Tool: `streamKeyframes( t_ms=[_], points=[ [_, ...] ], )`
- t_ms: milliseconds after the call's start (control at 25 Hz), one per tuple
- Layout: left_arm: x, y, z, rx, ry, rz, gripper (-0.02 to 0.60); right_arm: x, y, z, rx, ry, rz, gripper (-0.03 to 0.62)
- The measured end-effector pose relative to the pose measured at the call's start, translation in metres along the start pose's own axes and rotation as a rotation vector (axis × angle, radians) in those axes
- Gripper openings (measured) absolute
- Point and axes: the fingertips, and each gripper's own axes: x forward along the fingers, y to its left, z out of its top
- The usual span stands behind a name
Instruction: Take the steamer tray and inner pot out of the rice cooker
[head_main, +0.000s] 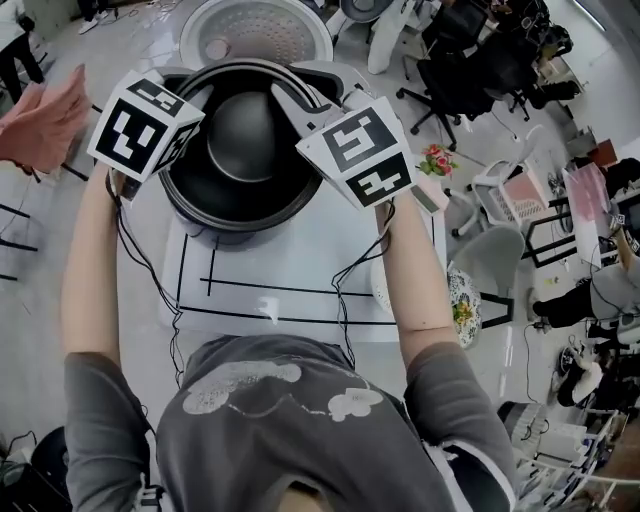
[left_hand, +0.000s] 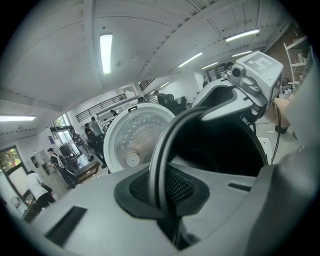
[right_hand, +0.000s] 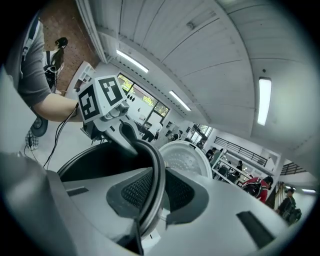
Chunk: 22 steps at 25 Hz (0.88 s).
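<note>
We have the left gripper (left_hand: 165, 189) and the right gripper (right_hand: 149, 192) each closed tight on the rim (left_hand: 161, 145) of the inner pot (head_main: 240, 140), one at each side. The dark lip runs straight through between each pair of ribbed pads. We judge that two opposite holds are used because the pot is wide, round and smooth, with no handle, so a single pinch would let it swing or slip. With a grip on either side the rim looks roughly level, and the weight is shared between both arms. The pot hangs over the far edge of the table (head_main: 300, 270), just in front of the open lid (head_main: 255, 30), which is tilted back out of the lifting path. We cannot tell whether its base is clear of the cooker body, which the pot hides from above. We see no steamer tray inside the pot, so we take it to be out already, though we cannot pick it out anywhere. The bare near half of the table looks like the natural place to set the pot down.
</note>
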Motion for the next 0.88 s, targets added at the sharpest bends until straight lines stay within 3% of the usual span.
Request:
streamKeyframes(
  t_ms=[400,720,880],
  points=[
    [-0.007,-0.079,0.074,0.048,-0.035,0.022,0.032,-0.105,-0.031,-0.019,-0.002,-0.038,-0.064,0.095],
    [0.04,-0.164,0.131,0.097,-0.059,-0.091,0.032,-0.185,-0.069,-0.083,0.053,0.038,-0.142,0.095],
    [0.081,-0.205,0.132,0.107,-0.014,-0.164,0.032,-0.203,-0.077,-0.136,0.134,0.077,-0.143,0.095]
  ],
)
